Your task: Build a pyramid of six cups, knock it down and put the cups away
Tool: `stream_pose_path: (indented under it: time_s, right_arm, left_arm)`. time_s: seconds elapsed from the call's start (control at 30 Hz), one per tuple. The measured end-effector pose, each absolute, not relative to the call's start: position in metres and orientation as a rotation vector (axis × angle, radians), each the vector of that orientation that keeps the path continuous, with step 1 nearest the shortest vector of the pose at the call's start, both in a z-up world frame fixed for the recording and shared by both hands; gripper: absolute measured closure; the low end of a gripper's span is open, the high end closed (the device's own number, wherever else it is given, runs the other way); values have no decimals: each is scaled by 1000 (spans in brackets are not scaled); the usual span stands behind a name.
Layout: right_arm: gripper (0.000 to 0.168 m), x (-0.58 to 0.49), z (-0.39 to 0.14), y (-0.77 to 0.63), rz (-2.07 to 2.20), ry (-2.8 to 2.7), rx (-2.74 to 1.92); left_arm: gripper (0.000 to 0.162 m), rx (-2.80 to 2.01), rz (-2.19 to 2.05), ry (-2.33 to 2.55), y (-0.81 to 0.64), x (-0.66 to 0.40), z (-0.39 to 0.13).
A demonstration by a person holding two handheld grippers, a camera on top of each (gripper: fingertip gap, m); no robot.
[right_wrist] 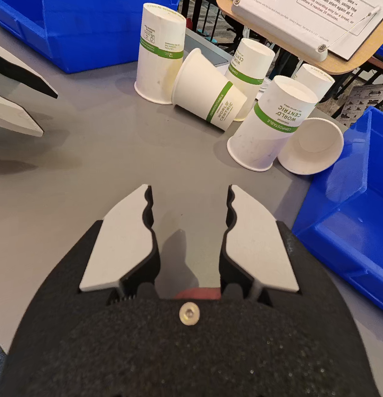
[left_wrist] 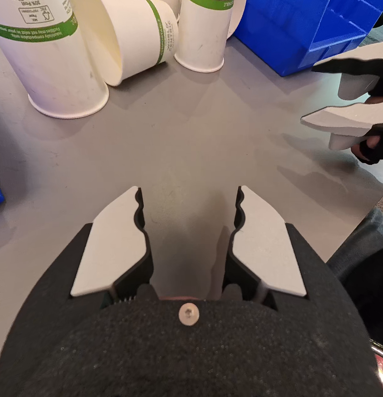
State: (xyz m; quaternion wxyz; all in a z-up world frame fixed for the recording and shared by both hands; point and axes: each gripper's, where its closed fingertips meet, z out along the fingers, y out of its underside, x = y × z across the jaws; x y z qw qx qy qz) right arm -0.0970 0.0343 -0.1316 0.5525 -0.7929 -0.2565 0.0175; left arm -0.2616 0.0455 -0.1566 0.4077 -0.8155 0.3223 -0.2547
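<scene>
Nearest my left wrist camera, the left gripper (left_wrist: 189,189) has its fingers (left_wrist: 113,240) spread apart with nothing between them, only bare grey table (left_wrist: 186,139) beneath. Nearest my right wrist camera, the right gripper (right_wrist: 189,187) reads the same: fingers (right_wrist: 124,236) apart, nothing held, grey table (right_wrist: 100,161) showing through the gap.

I count six white paper cups with green bands, all ahead of the right fingers and to their right, none stacked. An inverted cup (right_wrist: 161,53) stands farthest left of the group. A tipped cup (right_wrist: 210,90) lies on its side just beside it, mouth toward the inverted one, leaning across a second inverted cup (right_wrist: 250,71) behind. A near inverted cup (right_wrist: 270,124) stands closest to the right fingers, to their right. Touching its far side, a fallen cup (right_wrist: 313,146) lies with its open mouth facing the camera, against the right blue bin (right_wrist: 347,225). A sixth cup (right_wrist: 315,79) stands partly hidden behind the near one.

A second blue bin (right_wrist: 79,32) sits ahead and left of the right fingers. A clipboard with a printed sheet (right_wrist: 304,23) lies beyond the table on a wooden surface.

From the left wrist camera, three cups show ahead: one inverted cup (left_wrist: 51,64) forward left, one on its side (left_wrist: 130,38) beside it, another inverted (left_wrist: 203,36) straight ahead. The other gripper's fingers enter at the right edge, apart.
</scene>
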Motion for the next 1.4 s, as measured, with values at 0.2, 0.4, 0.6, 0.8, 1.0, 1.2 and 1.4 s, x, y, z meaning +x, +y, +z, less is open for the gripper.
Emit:
stream_pose_path:
  time_s: [0.2,0.4,0.6,0.8,1.0,1.2,1.4]
  right_arm:
    - [103,-99,-134,34,46,-616,-1882]
    - [103,-102,-136,33,63,-624,-1896]
    - [104,-111,-139,31,78,-646,-1898]
    - [105,-114,-139,27,63,-682,-1889]
    - [108,-113,-139,27,88,-678,-1898]
    - [109,-112,-142,28,106,-677,-1910]
    - [110,-106,-141,31,123,-657,-1915]
  left_arm:
    - [80,-2054,-634,815,45,-261,-157]
    - [80,-2044,-627,797,49,-263,-154]
    - [80,-2060,-504,884,89,-264,-120]
    - [79,-2100,-187,1325,170,-269,-76]
    - [62,-2184,84,1757,236,-267,-98]
    - [82,-2241,72,1981,244,-256,-125]
    - [82,-2221,-18,1868,248,-267,-108]
